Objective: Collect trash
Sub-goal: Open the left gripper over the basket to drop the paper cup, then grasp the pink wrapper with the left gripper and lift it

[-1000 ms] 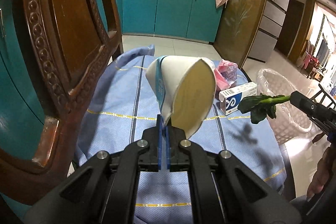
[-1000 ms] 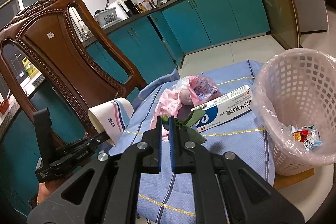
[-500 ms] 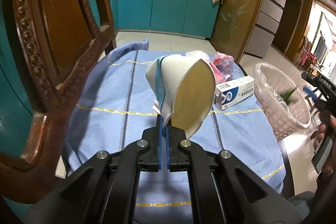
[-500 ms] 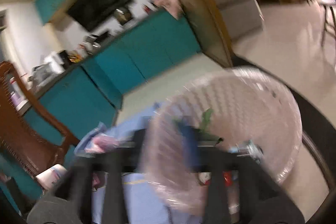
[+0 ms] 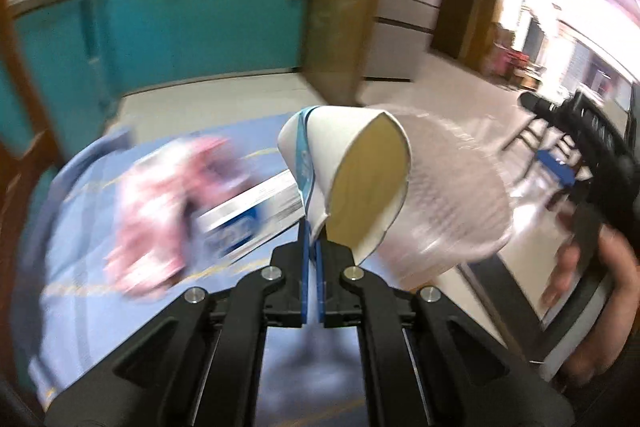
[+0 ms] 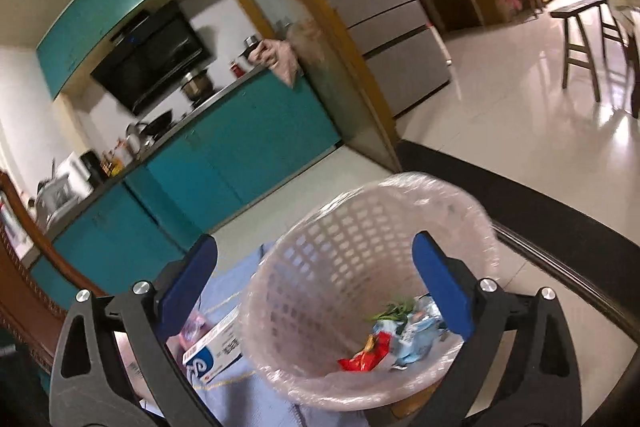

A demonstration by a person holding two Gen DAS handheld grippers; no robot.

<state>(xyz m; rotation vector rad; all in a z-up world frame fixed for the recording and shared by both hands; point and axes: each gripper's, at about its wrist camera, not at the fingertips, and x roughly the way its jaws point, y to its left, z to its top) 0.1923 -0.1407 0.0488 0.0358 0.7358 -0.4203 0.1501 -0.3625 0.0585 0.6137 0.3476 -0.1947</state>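
**Greens are in the bin, cup's next in line**

The left gripper [image 5: 311, 259] has its blue fingers [image 5: 305, 267] pressed nearly together, pinching the folded rim of a squashed paper cup [image 5: 348, 175] that sticks up right above the tips, open mouth facing the camera, blue stripe down its left side. Same pinch as half a second ago, but the view behind it has swung: the pink-lined basket [image 5: 452, 203] that sat far off to the right then is now just behind and right of the cup, all motion-blurred.

Left of the fingers, on the blue tablecloth [image 5: 72, 227], there's a white-and-blue carton [image 5: 248, 219] and a pink plastic bag [image 5: 160, 211], both smeared. Any writing on the carton is too blurred to read here.

The right gripper [image 6: 316, 287] has its fingers [image 6: 440, 287] spread wide with nothing between them, hovering above the basket [image 6: 360, 219]. A second ago they were clamped on a leafy green stem; now the green stem [image 6: 394, 310] lies at the bottom of the basket, beside a red wrapper [image 6: 364, 357] and some pale blue packets [image 6: 416, 335]. Below the left finger the carton [image 6: 212, 347] pokes out with a blue logo and small print I can't make out.

In the left view, far right, a hand [image 5: 588, 291] grips the handle of the other gripper.
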